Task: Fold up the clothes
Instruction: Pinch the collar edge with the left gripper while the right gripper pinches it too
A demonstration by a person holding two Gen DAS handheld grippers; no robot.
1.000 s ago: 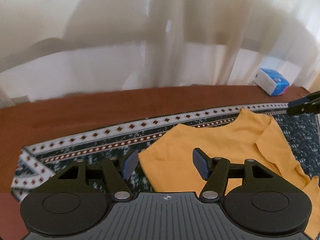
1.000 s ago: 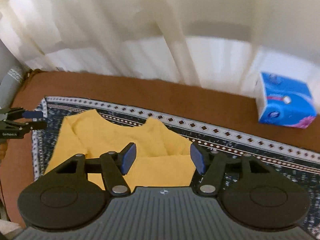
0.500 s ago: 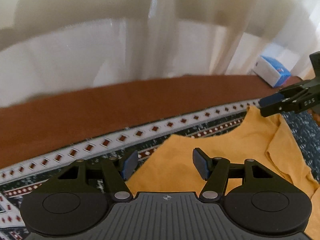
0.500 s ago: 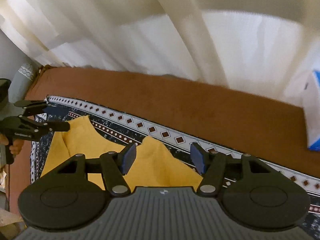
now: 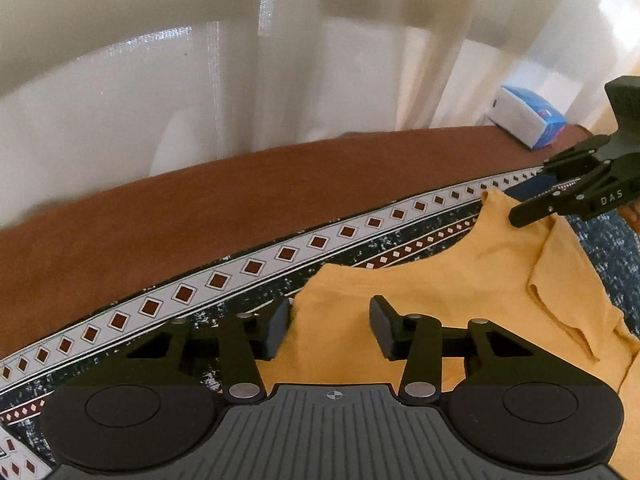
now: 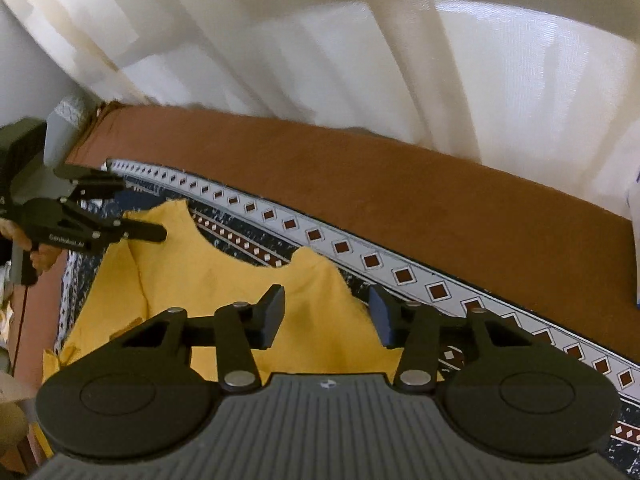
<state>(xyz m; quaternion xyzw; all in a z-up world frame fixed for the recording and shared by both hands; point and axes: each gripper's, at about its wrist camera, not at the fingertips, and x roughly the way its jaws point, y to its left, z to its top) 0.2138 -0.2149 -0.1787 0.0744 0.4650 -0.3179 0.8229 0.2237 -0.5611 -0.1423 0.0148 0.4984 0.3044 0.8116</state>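
A yellow garment (image 5: 460, 280) lies flat on a patterned dark cloth (image 5: 248, 268), its neckline toward the curtain. It also shows in the right wrist view (image 6: 224, 280). My left gripper (image 5: 330, 326) is open over the garment's left shoulder corner. My right gripper (image 6: 326, 316) is open over the right shoulder corner. In the left wrist view the right gripper (image 5: 532, 204) hovers at the far shoulder tip. In the right wrist view the left gripper (image 6: 132, 212) hovers at the other shoulder tip. Neither grips fabric.
The patterned cloth lies on a brown table (image 5: 200, 208) with a white curtain (image 5: 200, 80) behind. A blue and white tissue box (image 5: 528, 116) stands at the table's far right edge.
Both grippers have moved forward and down toward the garment's shoulder corners. Each gripper now appears larger in the other's view. The jaws stay open.
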